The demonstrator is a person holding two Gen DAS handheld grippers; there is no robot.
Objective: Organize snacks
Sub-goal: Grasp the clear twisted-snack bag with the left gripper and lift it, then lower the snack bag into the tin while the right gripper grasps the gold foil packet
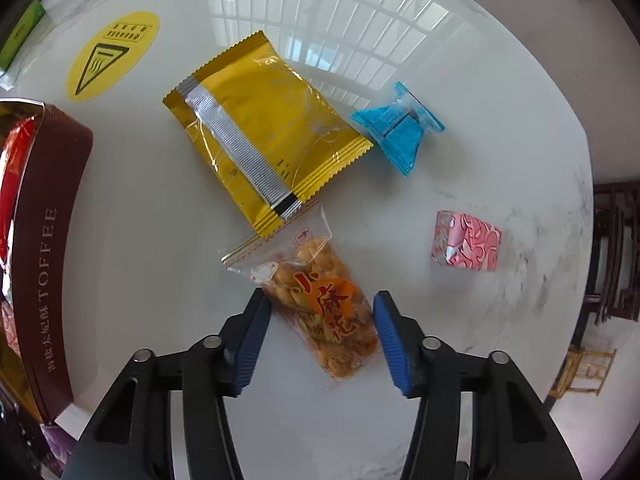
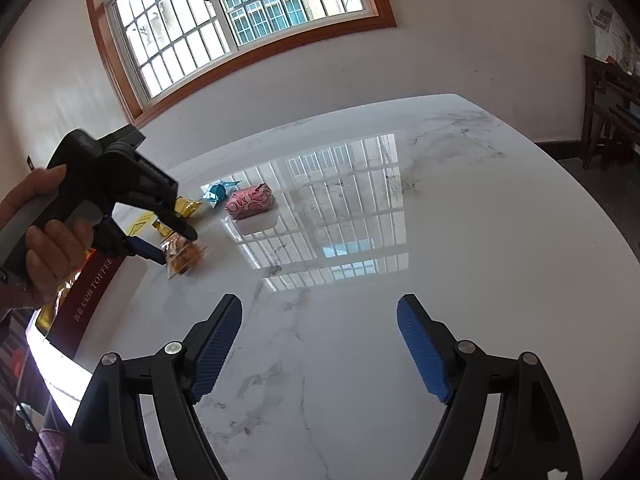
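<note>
- Left hand-held gripper (image 1: 322,312) straddles the fried-twist packet (image 1: 320,308); jaws part-closed, left pad touching, right just clear.
- Packet's long axis runs along the fingers.
- Right hand-held gripper (image 2: 320,320) open, empty, well apart.

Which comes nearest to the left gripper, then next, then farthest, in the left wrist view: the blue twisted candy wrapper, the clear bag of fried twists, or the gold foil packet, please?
1. Clear bag of fried twists: lying between the fingers of the left gripper.
2. Gold foil packet: just beyond the bag, overlapping its far end.
3. Blue twisted candy wrapper: farthest, beside the packet's right edge.
</note>
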